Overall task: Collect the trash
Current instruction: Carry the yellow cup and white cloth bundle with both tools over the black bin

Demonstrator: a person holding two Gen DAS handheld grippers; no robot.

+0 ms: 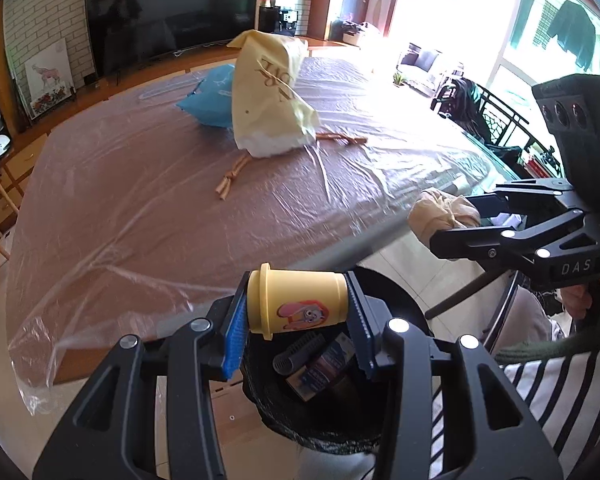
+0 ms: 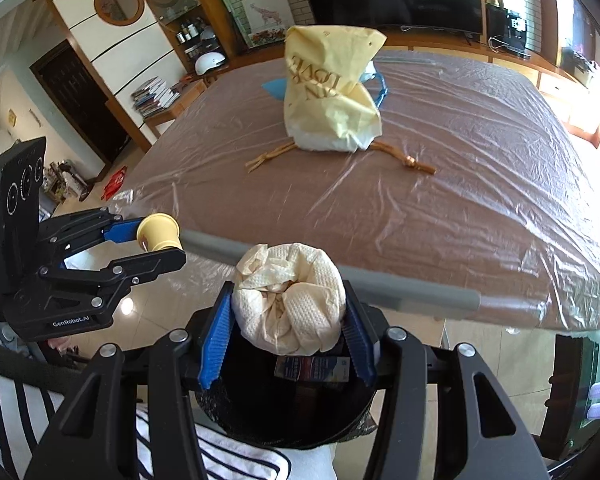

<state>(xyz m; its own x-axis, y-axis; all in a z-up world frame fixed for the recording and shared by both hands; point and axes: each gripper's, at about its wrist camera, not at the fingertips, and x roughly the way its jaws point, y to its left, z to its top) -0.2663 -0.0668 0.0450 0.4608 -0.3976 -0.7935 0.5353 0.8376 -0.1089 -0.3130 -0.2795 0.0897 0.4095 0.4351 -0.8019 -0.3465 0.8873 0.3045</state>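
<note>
My left gripper (image 1: 296,312) is shut on a small yellow cup (image 1: 296,304) with a cartoon sticker, held on its side above a black bin (image 1: 396,296) with a black liner. In the bin lie a grey hair roller (image 1: 296,354) and a small box (image 1: 320,368). My right gripper (image 2: 288,320) is shut on a crumpled cream paper towel wad (image 2: 292,296), also above the bin (image 2: 260,420). In the left wrist view the right gripper (image 1: 456,220) shows at right with the wad (image 1: 440,212). In the right wrist view the left gripper (image 2: 152,240) holds the cup (image 2: 160,232).
A brown table (image 1: 140,208) under clear plastic sheet carries a crumpled yellow paper bag (image 1: 268,92), a blue bag (image 1: 212,100) and brown twine handles (image 1: 232,180). A TV (image 1: 172,12) stands behind. The person's striped shirt (image 1: 540,400) is near the bin.
</note>
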